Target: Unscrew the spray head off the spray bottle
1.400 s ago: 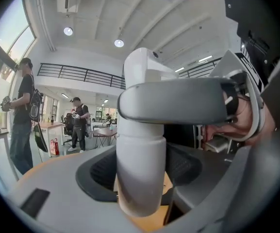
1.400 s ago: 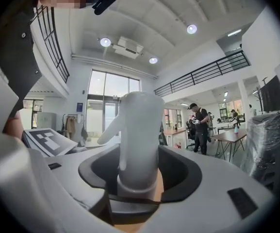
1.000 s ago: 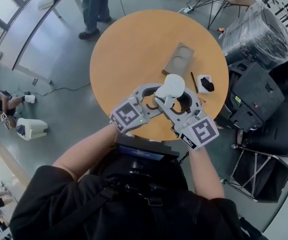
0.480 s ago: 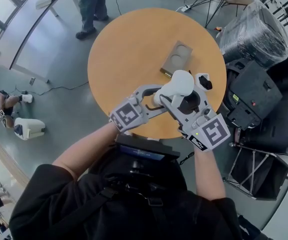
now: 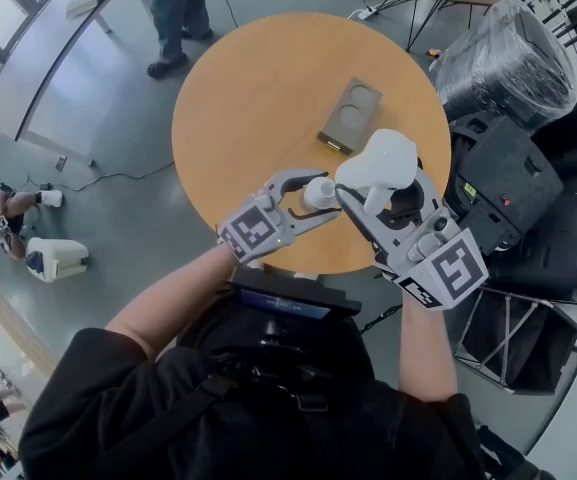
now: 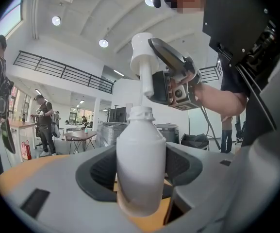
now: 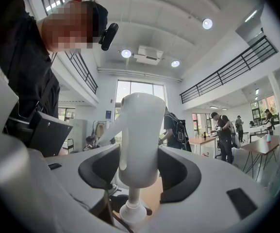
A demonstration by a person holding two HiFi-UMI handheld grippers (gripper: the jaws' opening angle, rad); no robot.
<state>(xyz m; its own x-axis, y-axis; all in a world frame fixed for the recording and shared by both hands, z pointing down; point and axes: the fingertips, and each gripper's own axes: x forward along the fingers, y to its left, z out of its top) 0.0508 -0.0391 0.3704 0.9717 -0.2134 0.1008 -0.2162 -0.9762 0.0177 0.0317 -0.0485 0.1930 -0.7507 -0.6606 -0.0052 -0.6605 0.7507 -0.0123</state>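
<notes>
The left gripper [image 5: 318, 198] has its jaws closed on the white spray bottle [image 6: 140, 164]. The dark pads press on the bottle's round body, one on each side. The bottle stands upright between these jaws. Its neck [image 6: 141, 113] sticks up above them and is open, with no top on it.

The right gripper [image 5: 388, 190] has its jaws closed on the white spray head [image 7: 139, 135]. The pads hold the fat part of the head from both sides. The head is upright too. Its rounded top pokes up over the jaws, and a thin white stem [image 6: 147, 84] hangs down under it.

The spray head is already off the bottle. In the left gripper view it sits higher than the left jaws, just above the open neck, and there is a small gap between the stem and the neck. In the head view the right jaws are just beside the left jaws, and the two grippers point toward each other. A hand holds each gripper from behind.

The round orange tabletop [image 5: 258, 98] lies under both sets of jaws. I cannot tell if the bottle's bottom touches it. Past the jaws, farther out on the tabletop, lies a flat grey holder [image 5: 350, 116] with two round dips in it. It is well apart from both grippers. A person [image 5: 173, 8] stands on the floor at the far side of the tabletop.
</notes>
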